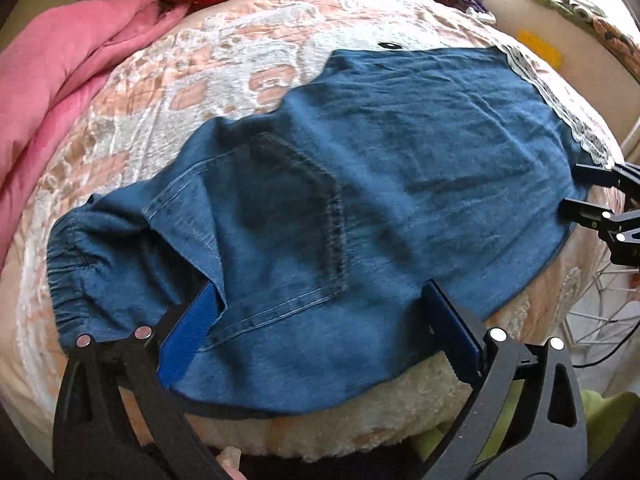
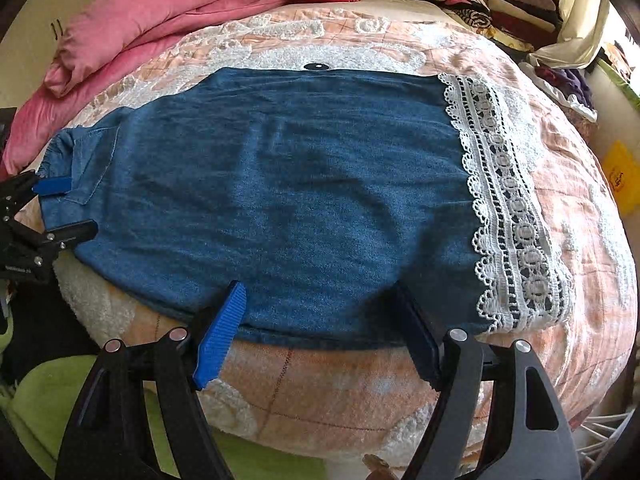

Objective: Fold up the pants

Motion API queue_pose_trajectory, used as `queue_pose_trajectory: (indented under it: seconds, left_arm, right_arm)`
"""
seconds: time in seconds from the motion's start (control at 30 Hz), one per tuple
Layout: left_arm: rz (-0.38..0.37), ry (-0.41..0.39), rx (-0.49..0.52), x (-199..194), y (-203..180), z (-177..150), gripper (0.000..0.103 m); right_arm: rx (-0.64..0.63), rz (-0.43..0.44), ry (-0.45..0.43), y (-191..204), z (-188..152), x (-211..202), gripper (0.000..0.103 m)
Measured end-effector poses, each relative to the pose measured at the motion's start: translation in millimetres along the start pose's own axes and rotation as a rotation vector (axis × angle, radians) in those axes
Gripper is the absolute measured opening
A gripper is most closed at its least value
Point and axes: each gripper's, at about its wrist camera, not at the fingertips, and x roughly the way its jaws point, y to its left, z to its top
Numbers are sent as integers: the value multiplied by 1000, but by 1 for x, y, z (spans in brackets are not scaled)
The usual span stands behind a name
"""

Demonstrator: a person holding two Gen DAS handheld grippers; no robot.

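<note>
Blue denim pants (image 1: 360,168) lie flat across the bed, doubled leg on leg. The elastic waistband (image 1: 76,260) is at the left and the white lace hem (image 2: 508,208) at the right. My left gripper (image 1: 322,292) stands open and wide over the near edge by the back pocket (image 1: 304,208). Its left pad (image 1: 188,336) is tucked under a denim flap, and nothing is pinched. My right gripper (image 2: 320,288) is open too, straddling the near edge close to the lace end. Each gripper shows in the other's view: right gripper (image 1: 592,196), left gripper (image 2: 60,208).
The bed wears a peach and white plush blanket (image 2: 320,392). A pink quilt (image 2: 152,20) lies bunched at the far left. Stacked clothes (image 2: 492,0) fill the far right corner. A white wire basket (image 1: 592,312) and a yellow bag (image 2: 620,176) sit off the bed's right side.
</note>
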Motion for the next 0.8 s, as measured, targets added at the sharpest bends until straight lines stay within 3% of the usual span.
queue_pose_trajectory:
  seconds: [0.2, 0.3, 0.43, 0.57, 0.8]
  left_arm:
    - [8, 6, -98, -7, 37, -9, 93]
    - [-66, -13, -138, -14, 50, -13, 93]
    - [-63, -33, -128, -22, 53, -17, 93]
    - [-107, -75, -178, -35, 69, -18, 93]
    - [-52, -159, -197, -66, 78, -11, 93]
  right_arm:
    - [4, 10, 6, -7, -1, -2, 74]
    - [3, 10, 11, -6, -1, -3, 74]
    - [5, 10, 13, -6, 2, -4, 74]
    - [18, 15, 8, -9, 3, -8, 73]
    - [56, -17, -38, -23, 7, -28, 73]
